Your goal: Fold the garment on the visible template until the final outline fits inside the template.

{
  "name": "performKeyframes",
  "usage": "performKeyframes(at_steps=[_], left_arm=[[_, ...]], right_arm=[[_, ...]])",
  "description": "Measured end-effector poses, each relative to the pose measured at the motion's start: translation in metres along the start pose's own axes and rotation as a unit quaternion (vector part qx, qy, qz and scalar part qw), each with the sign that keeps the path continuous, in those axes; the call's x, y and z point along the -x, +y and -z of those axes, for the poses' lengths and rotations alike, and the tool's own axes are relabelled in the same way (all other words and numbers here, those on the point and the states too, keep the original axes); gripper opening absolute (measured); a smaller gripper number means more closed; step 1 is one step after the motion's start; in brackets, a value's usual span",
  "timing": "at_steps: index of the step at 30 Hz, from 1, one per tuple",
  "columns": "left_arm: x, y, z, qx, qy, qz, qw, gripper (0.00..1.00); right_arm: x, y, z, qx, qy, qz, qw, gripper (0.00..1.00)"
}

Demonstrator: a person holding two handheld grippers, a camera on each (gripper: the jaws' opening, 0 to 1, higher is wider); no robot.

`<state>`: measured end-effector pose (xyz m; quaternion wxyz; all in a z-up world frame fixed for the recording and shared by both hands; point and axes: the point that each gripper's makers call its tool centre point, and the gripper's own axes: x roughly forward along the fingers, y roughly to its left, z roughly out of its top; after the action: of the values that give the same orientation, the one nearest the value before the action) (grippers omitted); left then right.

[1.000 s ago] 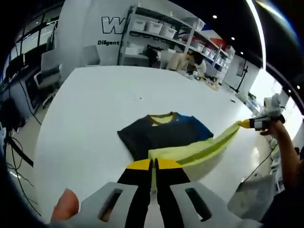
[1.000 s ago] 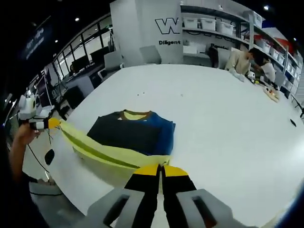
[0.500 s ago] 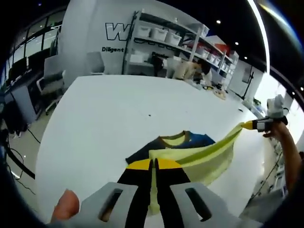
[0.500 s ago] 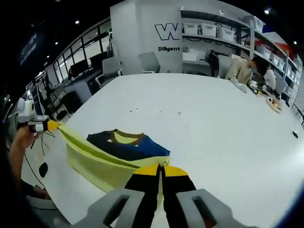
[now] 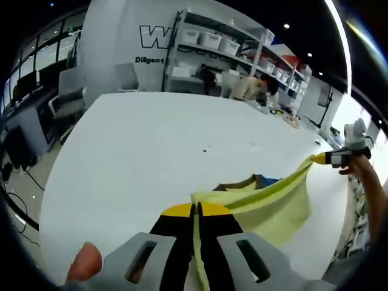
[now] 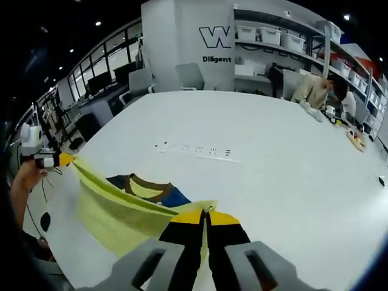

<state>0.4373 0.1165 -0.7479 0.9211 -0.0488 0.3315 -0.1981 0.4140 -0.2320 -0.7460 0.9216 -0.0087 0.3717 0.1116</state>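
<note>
left claw [image 5: 195,209] is clamping shut on one corner of the garment [image 5: 267,203], jaws pressed together with the yellow-green cloth hanging down between them. the garment's lifted edge is stretching taut from there toward the table's right edge, where the right claw [image 5: 321,159] is pinching the other corner, held by a hand [image 5: 354,167]. below the raised yellow-green panel, the dark collar and a blue patch of the garment are lying flat on the white table [image 5: 139,145], near the front edge. a thumb tip [image 5: 82,264] is showing beside the left claw's body.

right gripper view: the left claw [image 6: 60,159] is gripping the far corner near the table's left edge, a hand [image 6: 27,176] holding it. the garment [image 6: 121,212] is running as a stretched band from there to the right claw [image 6: 206,212], which is also closed tight on cloth. collar and blue part are sitting on the table [image 6: 273,157] just behind the band. a row of small dark marks [image 6: 194,150] is crossing the table's middle. a seated person [image 6: 312,91] is working past the table's far edge, in front of the shelves [image 6: 279,42].
</note>
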Motion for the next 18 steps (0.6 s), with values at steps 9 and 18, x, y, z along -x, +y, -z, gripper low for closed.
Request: performKeyframes(at_steps=[9,18], left_arm=[[-0.034,0.014,0.006,0.008,0.01,-0.009,0.9999,0.0],[-0.063,0.023,0.023,0.018,0.029,-0.019,0.9993,0.0]], right_arm=[[-0.038,-0.008,0.003,-0.004,0.006,0.003,1.0,0.0],[-0.064,-0.015,0.017,0.006,0.028,0.006,0.9996,0.0]])
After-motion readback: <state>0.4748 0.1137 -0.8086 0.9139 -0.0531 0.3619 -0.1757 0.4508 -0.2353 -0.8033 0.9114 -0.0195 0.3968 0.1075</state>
